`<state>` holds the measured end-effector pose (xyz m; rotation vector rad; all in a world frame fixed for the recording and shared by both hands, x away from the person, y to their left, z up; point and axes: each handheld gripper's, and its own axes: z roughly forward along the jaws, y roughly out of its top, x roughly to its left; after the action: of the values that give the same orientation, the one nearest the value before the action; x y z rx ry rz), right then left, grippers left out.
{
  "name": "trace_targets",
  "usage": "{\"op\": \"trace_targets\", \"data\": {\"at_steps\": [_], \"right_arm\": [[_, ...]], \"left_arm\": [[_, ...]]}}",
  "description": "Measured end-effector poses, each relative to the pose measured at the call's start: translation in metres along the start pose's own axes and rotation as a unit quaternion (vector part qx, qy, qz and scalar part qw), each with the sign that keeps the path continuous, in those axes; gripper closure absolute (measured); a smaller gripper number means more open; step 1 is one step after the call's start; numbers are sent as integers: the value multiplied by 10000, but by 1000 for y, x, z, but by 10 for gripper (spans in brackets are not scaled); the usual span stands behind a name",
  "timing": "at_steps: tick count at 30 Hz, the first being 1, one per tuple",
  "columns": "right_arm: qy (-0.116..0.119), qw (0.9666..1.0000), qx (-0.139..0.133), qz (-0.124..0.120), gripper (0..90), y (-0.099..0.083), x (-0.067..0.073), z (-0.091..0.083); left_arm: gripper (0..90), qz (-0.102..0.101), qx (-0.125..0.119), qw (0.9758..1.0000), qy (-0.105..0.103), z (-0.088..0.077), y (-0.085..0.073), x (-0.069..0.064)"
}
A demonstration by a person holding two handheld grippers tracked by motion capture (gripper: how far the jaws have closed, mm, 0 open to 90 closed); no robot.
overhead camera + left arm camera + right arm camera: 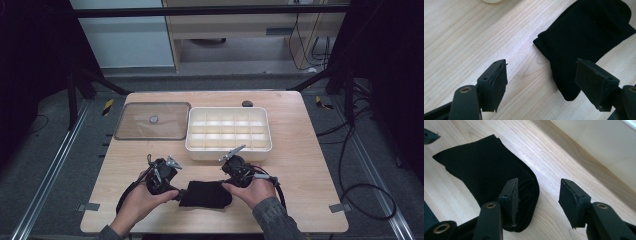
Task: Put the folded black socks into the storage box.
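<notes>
Beside the black sock (206, 194), both grippers' jaws gape, gripping nothing.

Black folded cloth (206, 194): in the high view both ends are covered by the grippers and hands, so its outline there cannot be told. In the left gripper view its upper part is cut off by the top edge; its lower right corner sits behind the right-hand jaw. In the right gripper view its near end is hidden behind the left-hand jaw. Small round object (154, 119) on the clear lid (131, 131): too small to identify. Dark item (247, 104) at the table's far edge: likewise
</notes>
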<state>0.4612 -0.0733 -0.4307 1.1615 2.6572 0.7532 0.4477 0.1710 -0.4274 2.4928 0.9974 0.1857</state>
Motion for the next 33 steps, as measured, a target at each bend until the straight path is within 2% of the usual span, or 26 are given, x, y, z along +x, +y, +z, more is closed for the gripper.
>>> {"op": "trace_targets", "data": {"at_steps": [12,22,26,33], "right_arm": [[68,10000,-4,-26,562,4,1,5],[70,9999,72,6,527,6,0,14],[82,9999,132,59,540,7,0,20],[156,9996,252,10,594,5,3,26]], "left_arm": [[274,-21,43,10000,-18,9,-6,-4],[296,31,161,9998,-88,19,-10,-9],[337,48,199,9997,-97,22,-13,-12],[421,73,282,9994,-195,26,-16,-14]]}}
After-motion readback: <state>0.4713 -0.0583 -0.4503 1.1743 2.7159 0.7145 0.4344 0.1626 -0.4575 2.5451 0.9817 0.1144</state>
